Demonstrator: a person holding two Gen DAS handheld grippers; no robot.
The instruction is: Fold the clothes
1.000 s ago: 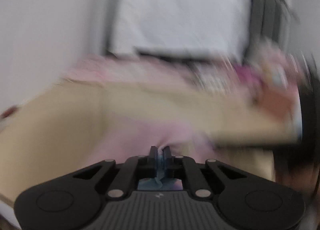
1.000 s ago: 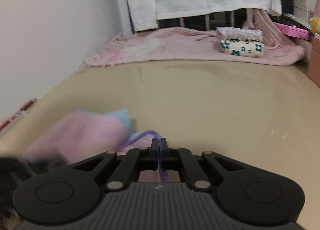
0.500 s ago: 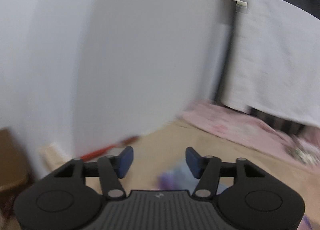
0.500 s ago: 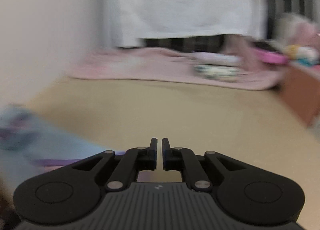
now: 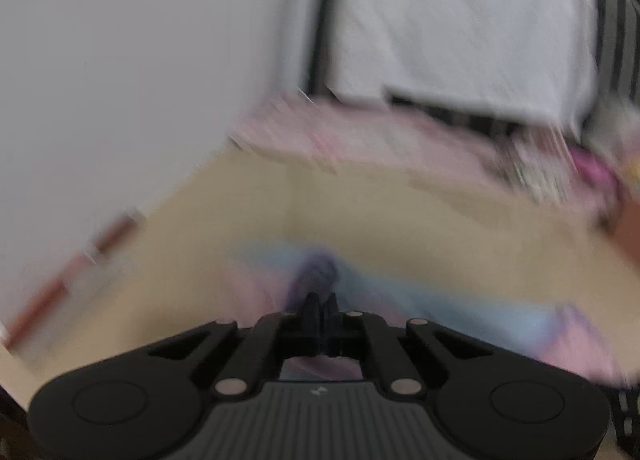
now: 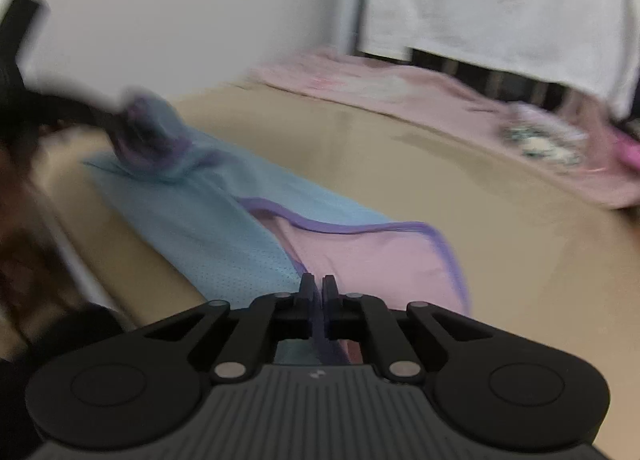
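Note:
A light blue mesh garment (image 6: 208, 220) with a pink panel and purple trim lies stretched across the beige table (image 6: 400, 148). My right gripper (image 6: 319, 284) is shut on its near purple-trimmed edge, and the fabric shows between the fingers. In the right wrist view my left gripper (image 6: 100, 116) is a dark blur at the far left, holding the garment's bunched purple end slightly off the table. In the blurred left wrist view the left gripper (image 5: 320, 302) has its jaws closed together on that bunch, with the garment (image 5: 500, 320) trailing off to the right.
A pink blanket (image 6: 400, 88) covers the far end of the table, with a folded floral pile (image 6: 540, 140) on it at the right. A white sheet (image 6: 500, 0) hangs behind. A white wall (image 6: 160, 20) runs along the left. The table's near left edge (image 6: 120, 268) is close.
The left gripper opened wide half a second ago and is now shut on the garment's purple end. The right gripper's small gap closed on the trim. Both views swung, and the garment now lies spread out.

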